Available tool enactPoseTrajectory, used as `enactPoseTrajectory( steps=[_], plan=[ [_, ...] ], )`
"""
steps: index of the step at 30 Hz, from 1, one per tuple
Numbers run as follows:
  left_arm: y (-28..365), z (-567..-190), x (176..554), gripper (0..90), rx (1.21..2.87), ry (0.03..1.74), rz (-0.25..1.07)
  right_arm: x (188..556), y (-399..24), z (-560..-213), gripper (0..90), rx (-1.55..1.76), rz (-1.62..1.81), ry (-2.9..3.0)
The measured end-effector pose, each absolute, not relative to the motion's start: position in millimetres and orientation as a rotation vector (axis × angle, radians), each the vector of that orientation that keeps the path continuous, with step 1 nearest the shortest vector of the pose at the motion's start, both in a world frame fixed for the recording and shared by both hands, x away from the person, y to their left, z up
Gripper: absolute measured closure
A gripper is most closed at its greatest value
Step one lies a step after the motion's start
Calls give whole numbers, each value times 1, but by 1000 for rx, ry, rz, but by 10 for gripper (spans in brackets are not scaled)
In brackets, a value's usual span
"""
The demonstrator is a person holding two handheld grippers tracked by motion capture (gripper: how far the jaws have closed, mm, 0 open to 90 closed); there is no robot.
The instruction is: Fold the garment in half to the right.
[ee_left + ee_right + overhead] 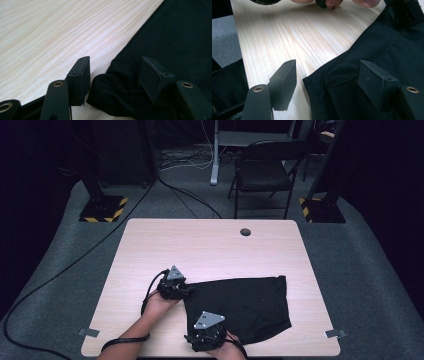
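Observation:
A black cloth (245,305) lies spread flat over the near right part of the light wooden table (200,245). My left gripper (187,290) sits at the cloth's upper left corner. In the left gripper view its jaws (113,72) stand apart, with a bunched corner of the cloth (110,92) lying between them on the table, and the pads (80,75) do not squeeze it. My right gripper (194,332) is at the cloth's near left corner. Its jaws (327,80) straddle the hemmed cloth edge (329,85) and stand open.
A round cable hole (245,232) is in the far part of the table. Beyond the table stand a folding chair (262,170) and two posts on striped bases (102,209). A black cable (75,260) runs over the grey floor at left.

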State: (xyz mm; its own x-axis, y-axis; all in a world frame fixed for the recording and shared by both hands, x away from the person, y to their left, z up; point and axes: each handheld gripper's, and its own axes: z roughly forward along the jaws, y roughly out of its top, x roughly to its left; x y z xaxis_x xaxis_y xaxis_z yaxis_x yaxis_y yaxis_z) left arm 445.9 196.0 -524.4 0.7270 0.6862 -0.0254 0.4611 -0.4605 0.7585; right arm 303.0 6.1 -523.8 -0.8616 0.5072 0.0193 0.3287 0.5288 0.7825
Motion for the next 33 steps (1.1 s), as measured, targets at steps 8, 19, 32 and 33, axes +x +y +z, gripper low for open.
enactPoseTrajectory(
  steps=[8,19,32,33],
  plan=[
    [196,-525,446,418,2136,865,365,302,11,-527,308,701,1204,2554],
    [196,-525,446,421,2134,863,362,301,11,-528,419,728,1158,2527],
    [197,-525,446,434,2129,854,348,302,9,-527,688,805,1127,2450],
    [198,-525,446,435,2130,852,346,302,9,-528,719,806,1122,2443]
  ],
)
